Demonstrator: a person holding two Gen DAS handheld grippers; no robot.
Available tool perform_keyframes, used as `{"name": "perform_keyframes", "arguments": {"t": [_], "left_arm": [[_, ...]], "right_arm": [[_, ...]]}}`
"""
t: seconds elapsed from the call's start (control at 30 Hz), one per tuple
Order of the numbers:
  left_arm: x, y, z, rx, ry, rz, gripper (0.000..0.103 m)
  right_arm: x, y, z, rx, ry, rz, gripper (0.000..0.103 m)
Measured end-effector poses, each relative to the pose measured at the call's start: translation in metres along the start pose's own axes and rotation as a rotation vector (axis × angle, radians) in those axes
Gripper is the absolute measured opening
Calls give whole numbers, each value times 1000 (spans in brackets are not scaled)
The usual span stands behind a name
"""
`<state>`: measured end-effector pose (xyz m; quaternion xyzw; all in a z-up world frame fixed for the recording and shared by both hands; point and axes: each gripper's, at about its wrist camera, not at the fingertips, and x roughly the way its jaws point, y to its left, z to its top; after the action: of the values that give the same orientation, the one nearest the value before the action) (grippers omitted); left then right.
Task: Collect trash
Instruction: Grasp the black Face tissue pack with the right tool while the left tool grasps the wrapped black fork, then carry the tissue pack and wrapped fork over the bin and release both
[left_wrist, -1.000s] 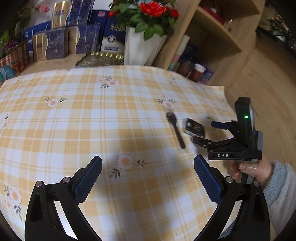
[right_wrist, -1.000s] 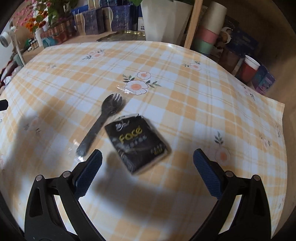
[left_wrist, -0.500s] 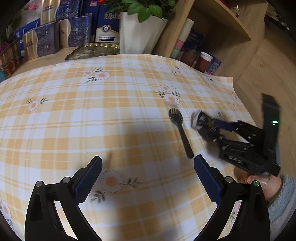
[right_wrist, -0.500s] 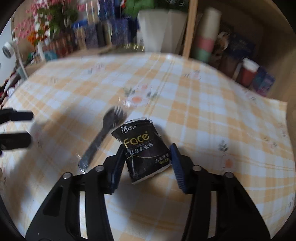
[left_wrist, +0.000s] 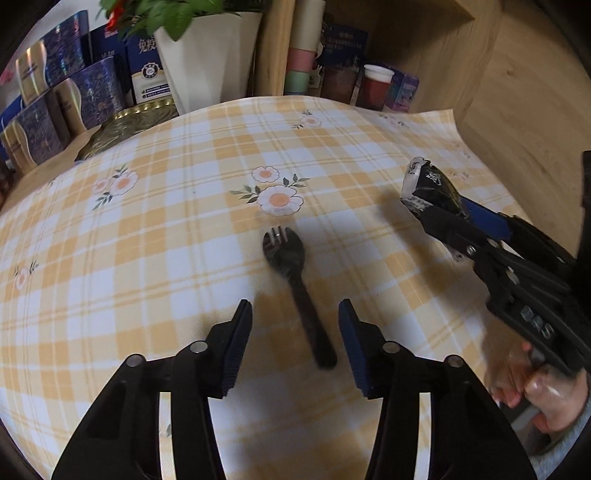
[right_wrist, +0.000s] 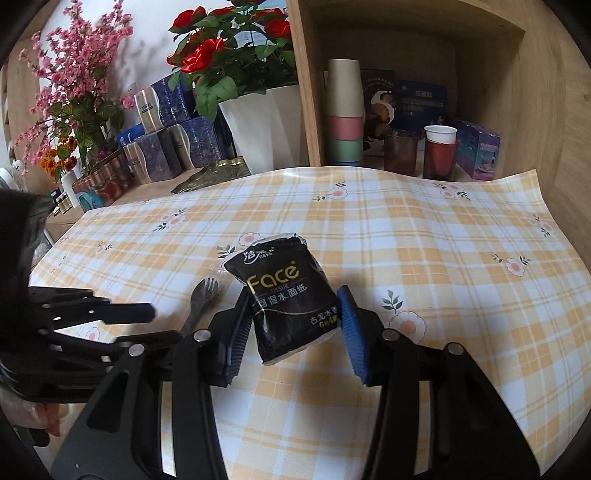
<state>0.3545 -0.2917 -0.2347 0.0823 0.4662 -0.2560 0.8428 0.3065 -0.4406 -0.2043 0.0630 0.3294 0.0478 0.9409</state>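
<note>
A black plastic fork (left_wrist: 284, 251) lies on the yellow checked tablecloth (left_wrist: 147, 258). My left gripper (left_wrist: 295, 310) hangs over its handle with a finger on either side. Its jaws are closing, and a gap still shows between each pad and the handle. My right gripper (right_wrist: 293, 299) is shut on a black "Face" tissue pack (right_wrist: 284, 288) and holds it tilted above the cloth. In the left wrist view that tissue pack (left_wrist: 428, 184) sticks out of the right gripper (left_wrist: 424, 201) at the right. In the right wrist view the fork (right_wrist: 201, 299) and left gripper (right_wrist: 162, 325) are at the lower left.
Behind the cloth stand a white flower pot (right_wrist: 266, 125), blue boxes (right_wrist: 173, 147) and a gold tray (left_wrist: 125, 125). A wooden shelf holds stacked cups (right_wrist: 343, 118) and a red cup (right_wrist: 439, 151). The cloth's edge (right_wrist: 543, 192) curls up at the right.
The left gripper moved forward and down over the fork, and its jaws narrowed. The right gripper shut on the tissue pack and lifted it off the cloth.
</note>
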Motion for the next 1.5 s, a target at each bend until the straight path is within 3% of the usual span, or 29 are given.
{"name": "perform_keyframes", "arguments": {"t": [0.23,0.27,0.33,0.4,0.67,0.9,1.13,1.5], "left_arm": [[15,-12,6,80,17,98,36],[16,-12,6,85,15,92,33],[14,-13,5,99,12,90,14],[9,-12,2,114,-8,86,10],[-29,18,-16,-11,-45,-28,10],[-97,38,-44,-27,-105,-50,10],[-163,58,-79,-46,-159,-76,10],[-246,67,-167,-29,-209,-106,10]], "right_arm": [[-1,-5,-1,28,-2,10,48],[-1,-6,-1,33,-1,12,48],[0,-8,-1,42,3,14,48],[1,-9,0,48,8,13,48],[3,-4,-1,23,22,-1,48],[0,10,4,-31,75,-42,48],[-56,35,3,-22,43,-15,48],[-160,98,-54,-10,35,36,48]]}}
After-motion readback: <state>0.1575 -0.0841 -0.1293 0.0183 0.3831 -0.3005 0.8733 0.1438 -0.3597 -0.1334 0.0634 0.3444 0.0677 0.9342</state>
